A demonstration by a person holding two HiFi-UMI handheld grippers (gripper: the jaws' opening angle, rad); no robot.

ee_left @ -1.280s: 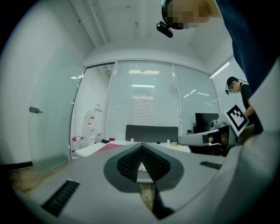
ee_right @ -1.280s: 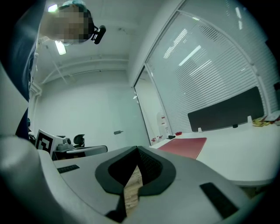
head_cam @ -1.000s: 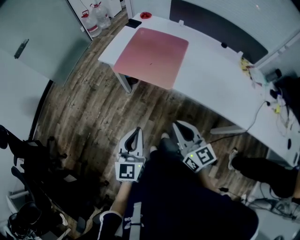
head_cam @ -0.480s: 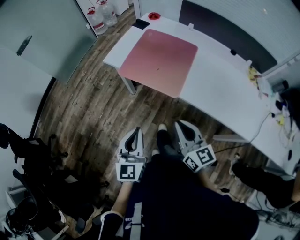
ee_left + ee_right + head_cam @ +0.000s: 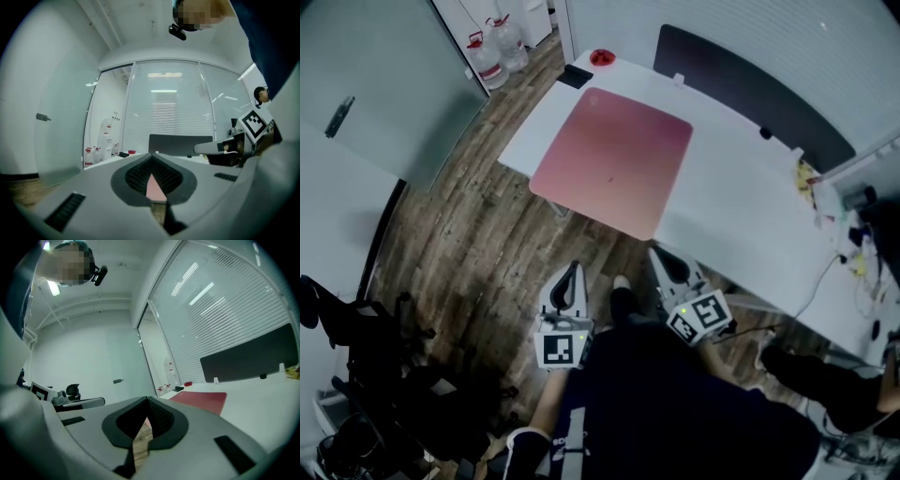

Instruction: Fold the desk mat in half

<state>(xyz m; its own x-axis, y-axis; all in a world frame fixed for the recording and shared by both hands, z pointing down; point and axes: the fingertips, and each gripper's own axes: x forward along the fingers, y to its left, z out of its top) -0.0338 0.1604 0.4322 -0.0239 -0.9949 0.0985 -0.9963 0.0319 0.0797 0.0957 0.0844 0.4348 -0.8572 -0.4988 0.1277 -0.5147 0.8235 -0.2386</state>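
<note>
Jaws on the left gripper (image 5: 572, 270) and right gripper (image 5: 662, 255) were closed and empty — the pink desk mat (image 5: 614, 159) lay flat at twelve o'clock on the desk (image 5: 750, 206), folding not begun.

Bare desk (image 5: 741, 202) around the desk mat (image 5: 614, 159); dark screen (image 5: 750, 94) behind, clutter (image 5: 860, 199) at right end.

The right hand-held gripper (image 5: 146, 400) points forward, empty, its jaws closed tip to tip; a sliver of wooden floor (image 5: 139, 446) shows through the slit beneath them. Ahead, the red desk mat (image 5: 199, 401) lies flat and unfolded on the white bench (image 5: 262, 404), and a dark panel (image 5: 248, 359) stands upright along the bench's far edge.
</note>
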